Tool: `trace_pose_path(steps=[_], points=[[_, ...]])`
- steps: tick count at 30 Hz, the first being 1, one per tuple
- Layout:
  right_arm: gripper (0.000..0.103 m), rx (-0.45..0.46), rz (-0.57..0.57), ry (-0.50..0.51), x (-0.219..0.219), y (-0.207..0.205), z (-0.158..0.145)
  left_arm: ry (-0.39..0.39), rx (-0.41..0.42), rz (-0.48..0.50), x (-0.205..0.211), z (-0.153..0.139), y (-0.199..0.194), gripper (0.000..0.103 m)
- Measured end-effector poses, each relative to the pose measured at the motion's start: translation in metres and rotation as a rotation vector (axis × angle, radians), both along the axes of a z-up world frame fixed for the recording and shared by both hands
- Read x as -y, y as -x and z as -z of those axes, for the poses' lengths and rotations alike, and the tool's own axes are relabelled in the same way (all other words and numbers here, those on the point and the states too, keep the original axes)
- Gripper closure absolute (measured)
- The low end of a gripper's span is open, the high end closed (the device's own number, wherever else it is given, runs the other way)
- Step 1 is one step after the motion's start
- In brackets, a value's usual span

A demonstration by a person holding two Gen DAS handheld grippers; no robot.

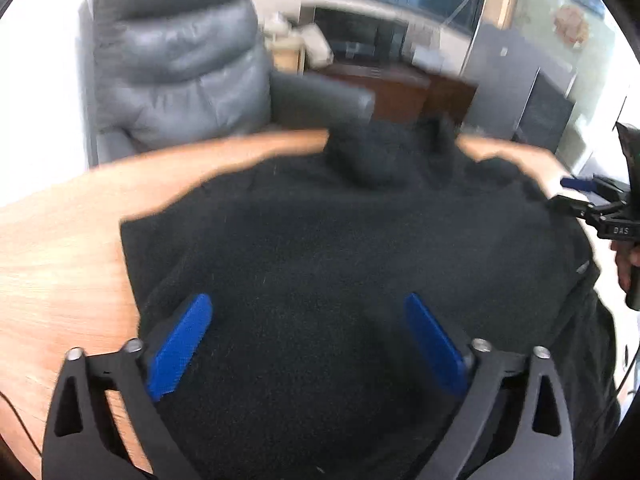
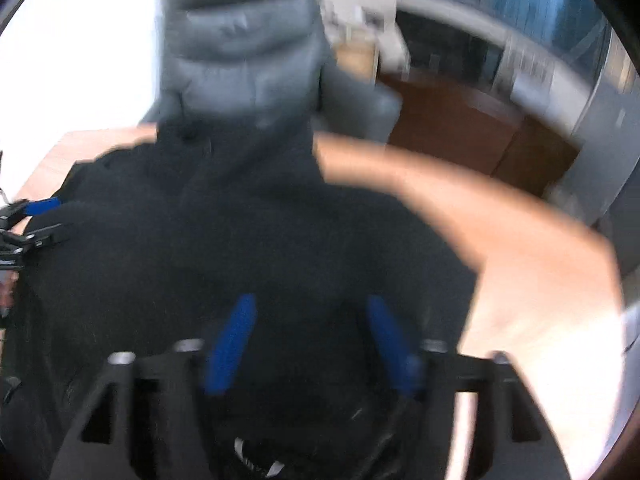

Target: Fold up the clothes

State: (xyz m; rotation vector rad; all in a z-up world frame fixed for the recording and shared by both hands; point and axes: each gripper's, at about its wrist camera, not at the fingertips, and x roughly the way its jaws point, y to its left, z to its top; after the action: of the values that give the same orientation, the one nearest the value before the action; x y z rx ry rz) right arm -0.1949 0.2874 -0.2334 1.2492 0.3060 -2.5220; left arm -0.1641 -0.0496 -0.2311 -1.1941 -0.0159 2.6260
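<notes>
A black fleece garment (image 1: 320,248) lies spread over the wooden table (image 1: 60,260), its far part bunched at the table's far edge. My left gripper (image 1: 308,340) hovers over its near part, blue fingers (image 1: 180,344) wide apart and empty. My right gripper (image 2: 312,344) is over the same garment (image 2: 240,248), blue fingers (image 2: 232,344) apart with nothing between them; this view is blurred. The right gripper also shows at the right edge of the left wrist view (image 1: 592,196), and the left gripper at the left edge of the right wrist view (image 2: 28,220).
A grey leather armchair (image 1: 176,64) stands just beyond the table's far edge. A dark wooden desk (image 1: 400,88) and shelves are further back. Bare table shows left of the garment and to its right (image 2: 540,280).
</notes>
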Motion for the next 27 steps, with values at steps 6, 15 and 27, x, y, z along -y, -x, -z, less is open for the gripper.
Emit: trace_pose_path(steps=[6,15,27], points=[[0.004,0.121,0.064,-0.062,0.013,0.039,0.036,0.035,0.039,0.004,0.001,0.015,0.001,0.000],[0.005,0.158,0.202,0.004,-0.019,0.033,0.044,0.092,0.033,0.006,0.003,0.017,-0.005,0.000],[0.005,0.089,0.053,-0.038,0.035,-0.088,0.044,0.133,0.085,0.019,0.011,0.024,-0.124,0.000]])
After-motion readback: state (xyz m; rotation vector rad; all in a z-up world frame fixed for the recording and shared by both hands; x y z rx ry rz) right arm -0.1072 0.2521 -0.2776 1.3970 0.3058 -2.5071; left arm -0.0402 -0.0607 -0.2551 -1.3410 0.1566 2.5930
